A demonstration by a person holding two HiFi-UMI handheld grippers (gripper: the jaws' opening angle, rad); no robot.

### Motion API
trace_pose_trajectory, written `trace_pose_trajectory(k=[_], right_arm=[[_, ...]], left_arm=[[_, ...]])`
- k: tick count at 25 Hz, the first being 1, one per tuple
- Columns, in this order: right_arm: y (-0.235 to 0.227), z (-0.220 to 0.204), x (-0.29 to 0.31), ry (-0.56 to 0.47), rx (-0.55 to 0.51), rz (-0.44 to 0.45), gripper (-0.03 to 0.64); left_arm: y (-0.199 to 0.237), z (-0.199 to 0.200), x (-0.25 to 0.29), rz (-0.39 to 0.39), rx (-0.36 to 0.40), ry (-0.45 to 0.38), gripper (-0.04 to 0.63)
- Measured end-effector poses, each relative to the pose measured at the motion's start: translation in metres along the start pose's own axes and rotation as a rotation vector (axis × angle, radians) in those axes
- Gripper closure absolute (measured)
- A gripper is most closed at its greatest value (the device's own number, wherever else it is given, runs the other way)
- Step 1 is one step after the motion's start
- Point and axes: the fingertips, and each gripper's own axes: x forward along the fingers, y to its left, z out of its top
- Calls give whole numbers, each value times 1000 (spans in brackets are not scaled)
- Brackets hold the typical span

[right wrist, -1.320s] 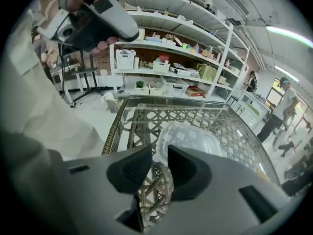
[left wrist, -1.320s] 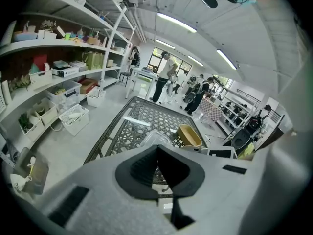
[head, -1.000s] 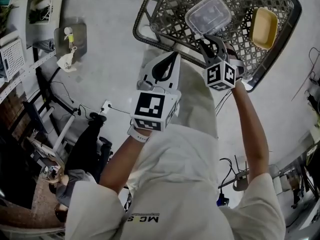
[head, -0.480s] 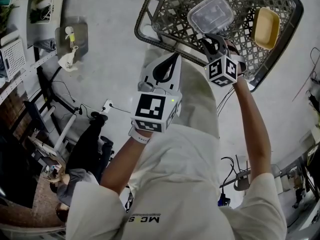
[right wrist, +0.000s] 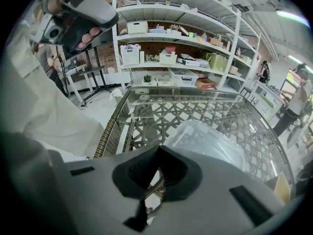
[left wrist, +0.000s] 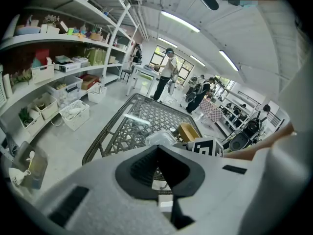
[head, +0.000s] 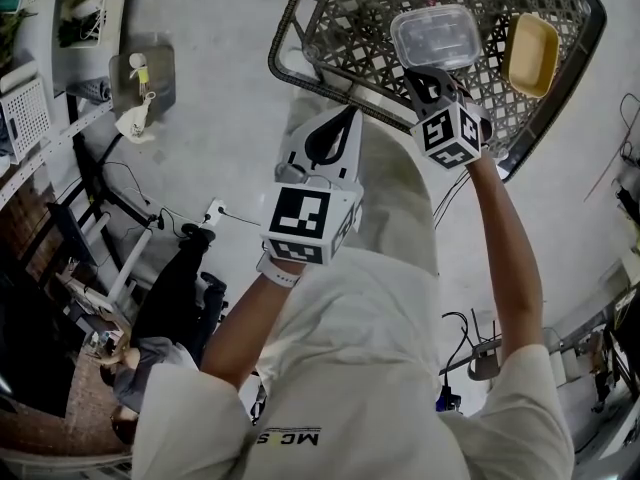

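Right gripper is clamped on the near rim of the clear plastic container, over the lattice table — seemingly lifted, not yet set down; yellow tray lies near; left gripper closed, empty, short of the table

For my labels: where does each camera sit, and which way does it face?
Head view: on the person's head, looking steeply down on the lattice table; both arms, the left gripper and the right gripper show.
Left gripper view: on the left gripper, looks along its closed jaws across the table; the right gripper's marker cube shows.
Right gripper view: on the right gripper, faces the shelves; its jaws shut on the clear plastic container.
All three show table and container.
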Motion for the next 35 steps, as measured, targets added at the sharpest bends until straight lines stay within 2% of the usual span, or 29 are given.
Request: trace_pose_trajectory(k=[10,21,28,35], right_arm=[[-9,13,-13,-40,54,-14,601],[-33,55,-68,-146,143,-121,601],[-49,93,-117,-277,231,-214,601],[-50,132,-174,-395,295,-224,601]], left_arm=[[0,6,-2,5,1,-15,574],[-7,32,-17,4,17,-59,574],[-9,56,-34,6,47,-102,574],[-15,85,-50,-3,92,-150,574]])
